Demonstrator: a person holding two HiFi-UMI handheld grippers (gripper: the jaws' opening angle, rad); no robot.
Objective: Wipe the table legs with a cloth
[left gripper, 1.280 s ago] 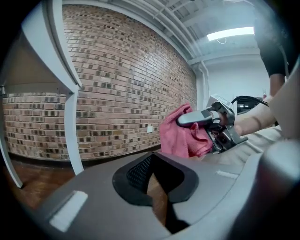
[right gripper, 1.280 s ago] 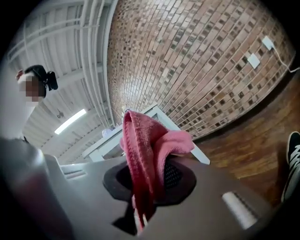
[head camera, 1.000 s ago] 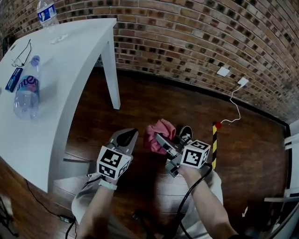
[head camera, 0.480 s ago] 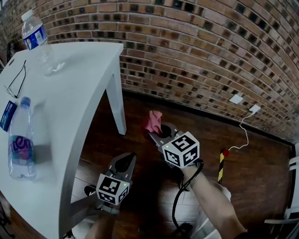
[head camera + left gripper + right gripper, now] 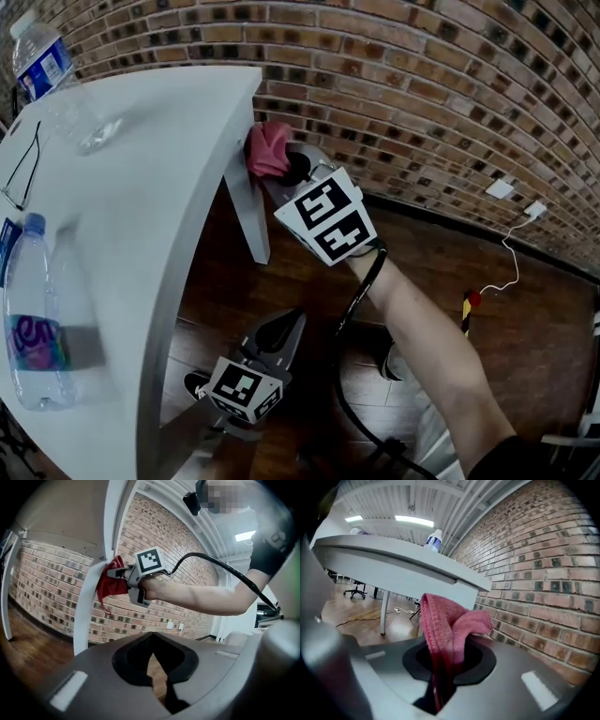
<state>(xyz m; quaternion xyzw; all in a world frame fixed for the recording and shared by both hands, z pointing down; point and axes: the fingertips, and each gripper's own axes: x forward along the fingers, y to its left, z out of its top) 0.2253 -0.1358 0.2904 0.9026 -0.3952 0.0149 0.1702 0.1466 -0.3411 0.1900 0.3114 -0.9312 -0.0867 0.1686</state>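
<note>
My right claw [image 5: 284,171], gripping the cloth [image 5: 266,150], is now pressing the leg [image 5: 247,217] top, up from the floor [image 5: 309,267]; left claw [image 5: 284,330] is hanging clenched.

White table [image 5: 159,169], upright bottle [image 5: 42,67], lying bottle [image 5: 34,328]

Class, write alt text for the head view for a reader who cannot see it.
The right gripper holds a pink cloth against the top of a white table leg, beside a brick wall. The left gripper hangs lower, shut and empty, above the floor.
</note>
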